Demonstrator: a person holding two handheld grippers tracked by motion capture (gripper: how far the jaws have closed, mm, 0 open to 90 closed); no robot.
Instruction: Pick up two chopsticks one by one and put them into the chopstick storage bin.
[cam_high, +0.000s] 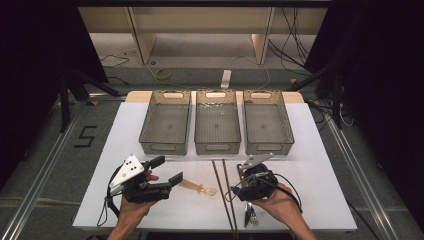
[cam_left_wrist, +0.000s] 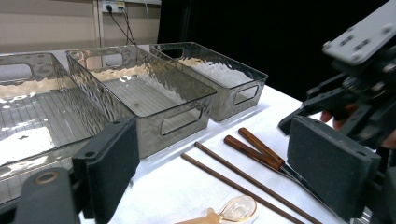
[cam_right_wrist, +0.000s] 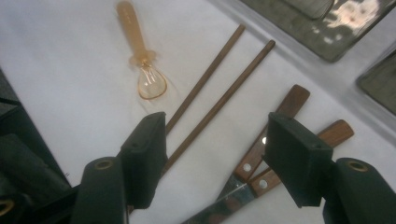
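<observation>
Overhead, two hand-held tools work a white bench (cam_high: 310, 150) set with three clear bins (cam_high: 215, 127). The right tool (cam_high: 243, 172) hovers over the wooden-handled cutlery (cam_high: 250, 212), which lies beside a pair of chopsticks (cam_high: 223, 192); the left tool (cam_high: 169, 172) waits, jaws apart and empty, near an amber spoon (cam_high: 200, 187).

From the left tool's camera, both black pads stand wide with nothing between them, the spoon (cam_left_wrist: 233, 210) just ahead and the bins (cam_left_wrist: 140, 88) behind.

From the right tool's camera, the jaws straddle the two wooden handles (cam_right_wrist: 285, 121) without touching them, partly open and holding nothing. The chopsticks (cam_right_wrist: 219, 100) lie close to the left jaw, so the clean grasp appears to call for centring on one handle alone, dropping low enough for the pads to meet the wood on both sides, and keeping the left pad clear of the nearer chopstick before closing.
</observation>
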